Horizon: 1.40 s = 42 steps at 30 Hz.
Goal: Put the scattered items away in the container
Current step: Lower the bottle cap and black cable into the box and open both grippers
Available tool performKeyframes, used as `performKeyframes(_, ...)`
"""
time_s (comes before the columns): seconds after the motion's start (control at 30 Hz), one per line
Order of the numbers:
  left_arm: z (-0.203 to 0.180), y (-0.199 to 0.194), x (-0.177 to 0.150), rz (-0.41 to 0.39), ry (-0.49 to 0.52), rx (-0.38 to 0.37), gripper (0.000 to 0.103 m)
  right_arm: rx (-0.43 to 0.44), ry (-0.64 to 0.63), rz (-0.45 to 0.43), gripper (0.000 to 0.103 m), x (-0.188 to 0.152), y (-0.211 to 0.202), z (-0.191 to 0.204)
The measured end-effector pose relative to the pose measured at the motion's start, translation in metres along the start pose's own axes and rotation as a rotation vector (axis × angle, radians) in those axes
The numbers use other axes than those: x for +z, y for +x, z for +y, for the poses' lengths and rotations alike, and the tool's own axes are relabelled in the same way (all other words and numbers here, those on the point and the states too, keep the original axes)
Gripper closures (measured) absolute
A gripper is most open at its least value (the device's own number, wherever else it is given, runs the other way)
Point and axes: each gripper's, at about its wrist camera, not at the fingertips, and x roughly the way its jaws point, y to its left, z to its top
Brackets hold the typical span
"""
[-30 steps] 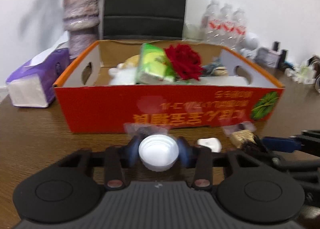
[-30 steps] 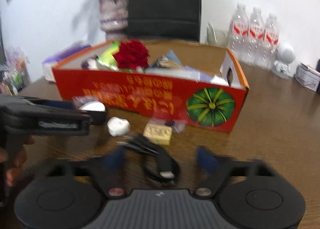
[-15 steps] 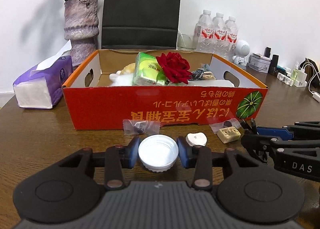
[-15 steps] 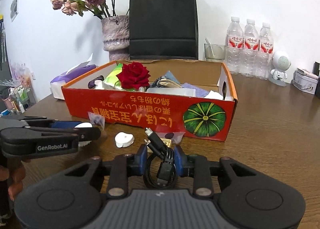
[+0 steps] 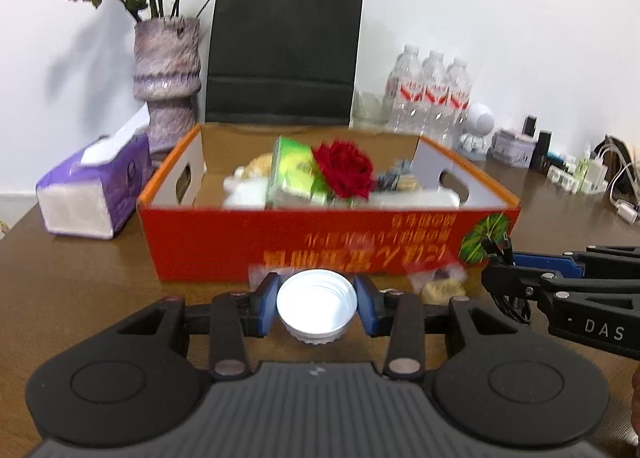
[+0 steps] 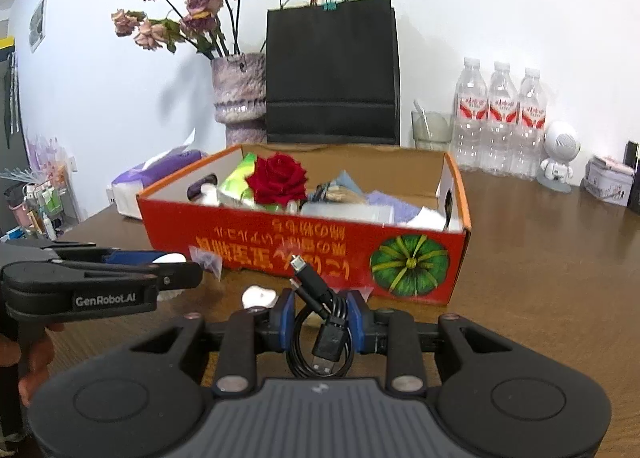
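My left gripper (image 5: 317,304) is shut on a white plastic lid (image 5: 317,308) and holds it above the table, just in front of the red cardboard box (image 5: 224,246). My right gripper (image 6: 320,316) is shut on a coiled black USB cable (image 6: 320,338), also in front of the box (image 6: 440,258). The box holds a red rose (image 6: 278,177), a green packet (image 5: 292,173) and other items. On the table by the box front lie a small white object (image 6: 258,296), a tan eraser-like block (image 5: 442,290) and a small clear bag (image 6: 206,260).
Behind the box stand a purple vase of dried flowers (image 5: 166,77), a black paper bag (image 5: 280,49) and three water bottles (image 6: 500,117). A purple tissue box (image 5: 92,189) sits left of the box. A white robot figure (image 6: 558,155) and small clutter lie at the right.
Both grippers have lifted with their loads. The right gripper closed on the cable a second ago and now holds it higher; the view of the box has risen.
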Motion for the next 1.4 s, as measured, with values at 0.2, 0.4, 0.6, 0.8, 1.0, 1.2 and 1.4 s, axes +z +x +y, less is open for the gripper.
performKeyframes(0.2, -0.006, -0.006, 0.037, -0.092, 0.014, -0.023, 0.062, -0.007, -0.003, -0.078, 0.076, 0.035, -0.007, -0.003)
performKeyframes(0.4, -0.006, 0.009, 0.072, -0.158, -0.038, -0.021, 0.062, -0.018, 0.007, -0.156, 0.076, 0.080, 0.006, -0.006)
performKeyframes(0.6, 0.002, 0.040, 0.098, -0.183, -0.105, 0.024, 0.062, -0.020, 0.052, -0.190, 0.076, 0.111, 0.039, -0.016)
performKeyframes(0.8, 0.011, 0.078, 0.106, -0.151, -0.129, 0.063, 0.062, -0.016, 0.096, -0.157, 0.076, 0.118, 0.081, -0.028)
performKeyframes(1.0, 0.020, 0.099, 0.102, -0.111, -0.130, 0.098, 0.062, -0.025, 0.121, -0.087, 0.076, 0.112, 0.108, -0.039)
performKeyframes(1.2, 0.022, 0.104, 0.098, -0.086, -0.134, 0.109, 0.061, -0.042, 0.122, -0.048, 0.076, 0.105, 0.118, -0.040)
performKeyframes(1.4, 0.026, 0.094, 0.102, -0.110, -0.158, 0.255, 0.000, -0.075, 0.130, -0.001, 0.000, 0.108, 0.118, -0.043)
